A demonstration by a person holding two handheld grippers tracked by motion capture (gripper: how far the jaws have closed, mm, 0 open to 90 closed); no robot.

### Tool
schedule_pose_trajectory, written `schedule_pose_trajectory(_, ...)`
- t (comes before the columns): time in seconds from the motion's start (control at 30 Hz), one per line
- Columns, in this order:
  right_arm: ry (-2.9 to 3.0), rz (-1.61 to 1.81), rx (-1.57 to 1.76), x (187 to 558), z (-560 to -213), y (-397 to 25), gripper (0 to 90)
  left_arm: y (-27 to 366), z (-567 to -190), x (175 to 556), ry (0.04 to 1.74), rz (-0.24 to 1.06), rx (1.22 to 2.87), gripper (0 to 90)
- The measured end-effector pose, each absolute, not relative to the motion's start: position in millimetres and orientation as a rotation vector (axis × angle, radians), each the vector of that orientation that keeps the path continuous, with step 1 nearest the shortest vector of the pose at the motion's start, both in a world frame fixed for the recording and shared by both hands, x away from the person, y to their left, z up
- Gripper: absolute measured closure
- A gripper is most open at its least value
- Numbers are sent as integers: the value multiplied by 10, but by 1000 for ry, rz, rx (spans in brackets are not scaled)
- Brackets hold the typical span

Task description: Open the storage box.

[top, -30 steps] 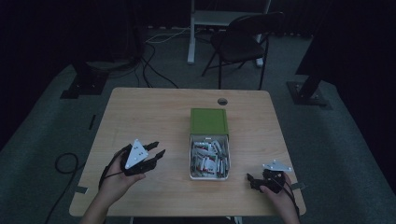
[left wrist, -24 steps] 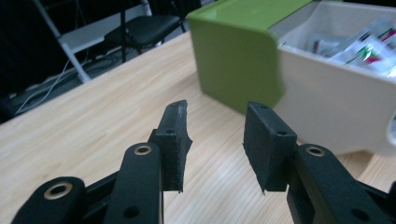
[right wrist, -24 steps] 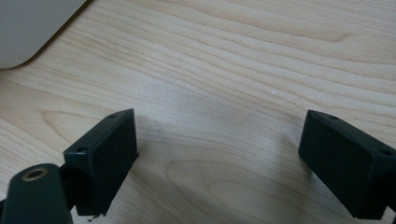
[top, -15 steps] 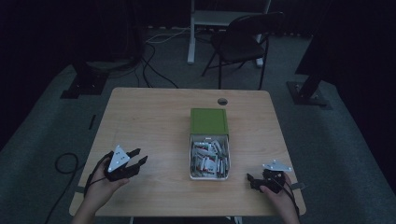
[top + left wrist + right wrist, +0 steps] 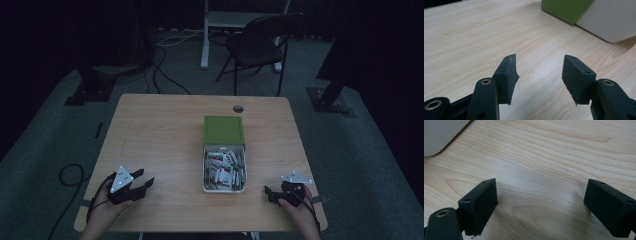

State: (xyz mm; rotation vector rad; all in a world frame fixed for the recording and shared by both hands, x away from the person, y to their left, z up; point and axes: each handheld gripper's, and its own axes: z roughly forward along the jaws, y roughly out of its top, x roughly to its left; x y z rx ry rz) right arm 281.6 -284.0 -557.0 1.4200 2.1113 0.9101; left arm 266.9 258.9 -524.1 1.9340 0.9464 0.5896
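Observation:
A white box [image 5: 224,170] full of small red-and-white packets stands in the middle of the wooden table [image 5: 165,135], with its green lid [image 5: 223,129] lying just behind it. My left gripper [image 5: 145,184] rests at the front left corner, open, with nothing between its jaws. In the left gripper view the gripper [image 5: 539,72] points across bare wood toward the green lid [image 5: 564,10] and the white box [image 5: 611,20]. My right gripper [image 5: 268,192] sits at the front right, open and empty. The right gripper view has that gripper [image 5: 541,202] low over the wood, the white box [image 5: 439,135] at its upper left.
A round cable hole [image 5: 238,108] lies near the table's far edge. A dark folding chair [image 5: 260,45] and a white stand [image 5: 220,25] are on the floor behind the table. Cables [image 5: 70,175] trail on the floor at left.
My left gripper has drawn back toward the front left corner of the table, away from the box. The right gripper has stayed where it was.

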Motion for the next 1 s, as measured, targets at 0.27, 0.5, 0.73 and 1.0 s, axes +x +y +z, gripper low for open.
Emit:
schedule_pose_trajectory(0.27, 2111, 911, 1420, 2816, -5570, -2840, 111, 2662, -5368, 2588, 994, 494, 1966, 411)
schedule_pose_trajectory(0.5, 2111, 910, 1420, 2816, -5570, -2840, 111, 2701, -5408, 2537, 1025, 481, 1966, 411)
schedule_pose_trajectory(0.73, 2112, 910, 1417, 2816, -5570, -2839, 111, 2742, -5460, 2531, 1073, 475, 1965, 321)
schedule_pose_trajectory(1.0, 2127, 916, 1403, 2812, -5569, -2833, 110, 2751, -5483, 2541, 1103, 477, 2000, 281)
